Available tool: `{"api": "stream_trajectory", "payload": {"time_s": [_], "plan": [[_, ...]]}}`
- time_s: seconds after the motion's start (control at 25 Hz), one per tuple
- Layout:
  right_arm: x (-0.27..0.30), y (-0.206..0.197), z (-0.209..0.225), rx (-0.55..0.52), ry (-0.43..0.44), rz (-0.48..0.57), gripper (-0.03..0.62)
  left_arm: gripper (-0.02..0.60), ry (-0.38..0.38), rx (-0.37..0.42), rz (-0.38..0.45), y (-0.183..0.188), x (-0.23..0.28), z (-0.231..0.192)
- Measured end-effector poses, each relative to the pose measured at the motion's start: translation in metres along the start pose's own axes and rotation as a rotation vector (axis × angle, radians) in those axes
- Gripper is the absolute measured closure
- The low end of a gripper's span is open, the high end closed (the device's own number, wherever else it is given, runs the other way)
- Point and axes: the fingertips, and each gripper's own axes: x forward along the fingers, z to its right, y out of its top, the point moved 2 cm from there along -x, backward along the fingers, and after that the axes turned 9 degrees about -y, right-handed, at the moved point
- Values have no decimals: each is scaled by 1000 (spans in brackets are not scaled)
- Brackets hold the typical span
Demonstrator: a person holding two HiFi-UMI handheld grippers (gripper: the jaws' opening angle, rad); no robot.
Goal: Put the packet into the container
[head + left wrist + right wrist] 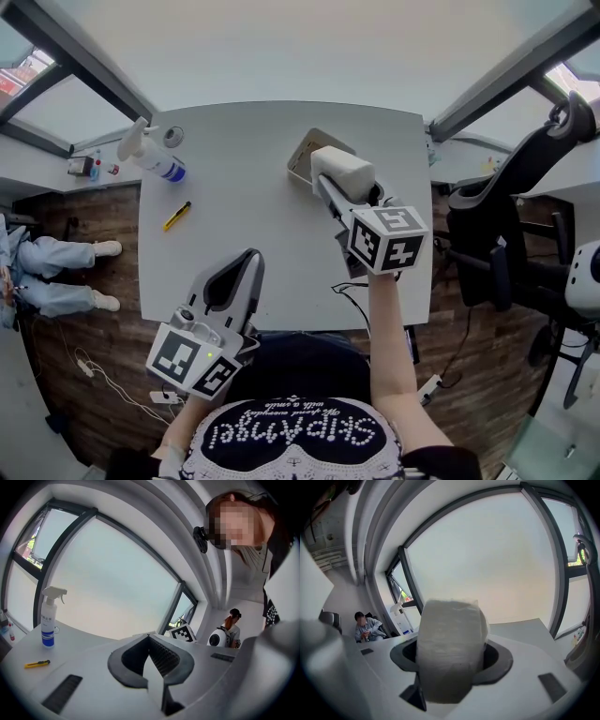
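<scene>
Lowest in the head view, the left gripper point(249, 262) hangs over the table's point(234, 141) near edge, jaws together and empty, while the right gripper point(330, 186), clamped on the white packet point(342, 171), holds it at upper centre, overlapping the container point(302, 157) just to its left.

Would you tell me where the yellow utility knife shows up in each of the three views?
Head view: yellow utility knife on the table, left part, below the spray bottle.
Left gripper view: lower left, beside the same bottle.
Right gripper view: not in it.
Shared landmark: the spray bottle.
</scene>
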Motion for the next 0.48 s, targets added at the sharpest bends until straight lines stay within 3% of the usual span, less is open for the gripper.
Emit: {"api": "stream_trajectory", "payload": {"time_s": [0.48], "plan": [[24,-2,5,-27,5,-36,319,574,20,-9,2,0,0,-6]]}}
